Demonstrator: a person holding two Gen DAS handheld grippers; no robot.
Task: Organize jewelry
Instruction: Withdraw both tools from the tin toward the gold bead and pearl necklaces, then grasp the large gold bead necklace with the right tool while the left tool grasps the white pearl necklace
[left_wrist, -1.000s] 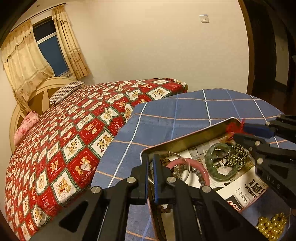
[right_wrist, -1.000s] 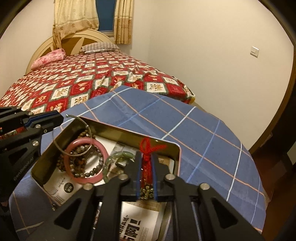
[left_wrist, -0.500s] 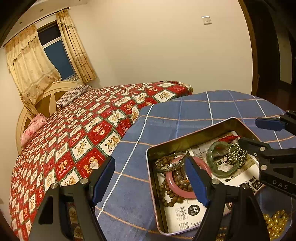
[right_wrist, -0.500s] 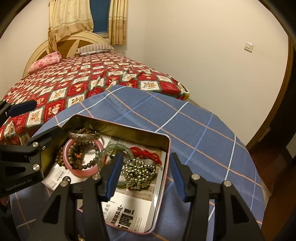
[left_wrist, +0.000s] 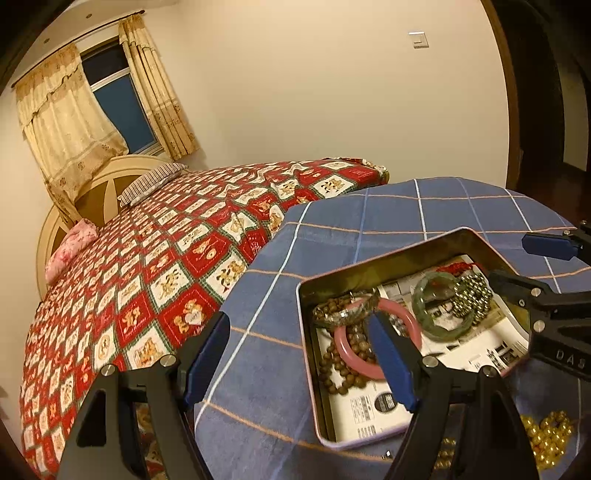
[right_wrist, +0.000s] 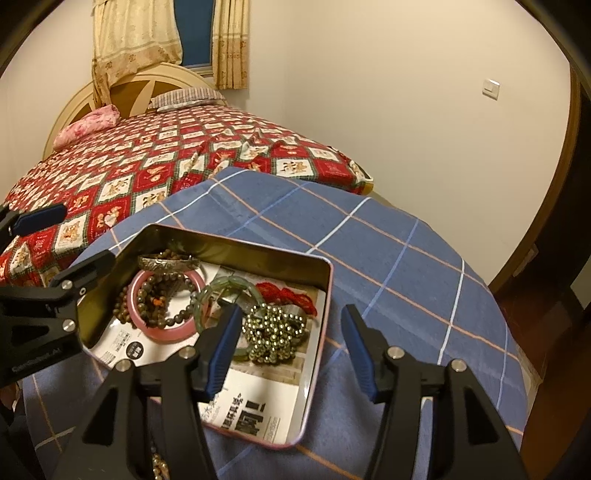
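Note:
A shallow metal tin (left_wrist: 373, 262) (right_wrist: 243, 248) lined with printed paper sits on the blue checked tablecloth. It holds a pink bangle (left_wrist: 406, 314) (right_wrist: 173, 330), brown bead strings (left_wrist: 343, 380) (right_wrist: 157, 295), a silver bangle (right_wrist: 168, 263), a green jade bangle (left_wrist: 443, 330) (right_wrist: 231, 286), metallic beads (left_wrist: 472, 297) (right_wrist: 273, 328) and a red knot tassel (right_wrist: 288, 295). My left gripper (left_wrist: 295, 354) is open and empty above the tin's left edge. My right gripper (right_wrist: 290, 347) is open and empty above its right edge.
Gold beads (left_wrist: 546, 443) lie loose on the tablecloth (left_wrist: 369, 210) (right_wrist: 399, 266) near the tin's front corner. A bed with a red patterned quilt (left_wrist: 147, 277) (right_wrist: 147, 166) stands behind the table. A dark wooden door frame (right_wrist: 561, 206) is at the right.
Both grippers opened and drew back. The left let the silver bangle drop into the tin; the right let the red tassel with metallic beads drop into it.

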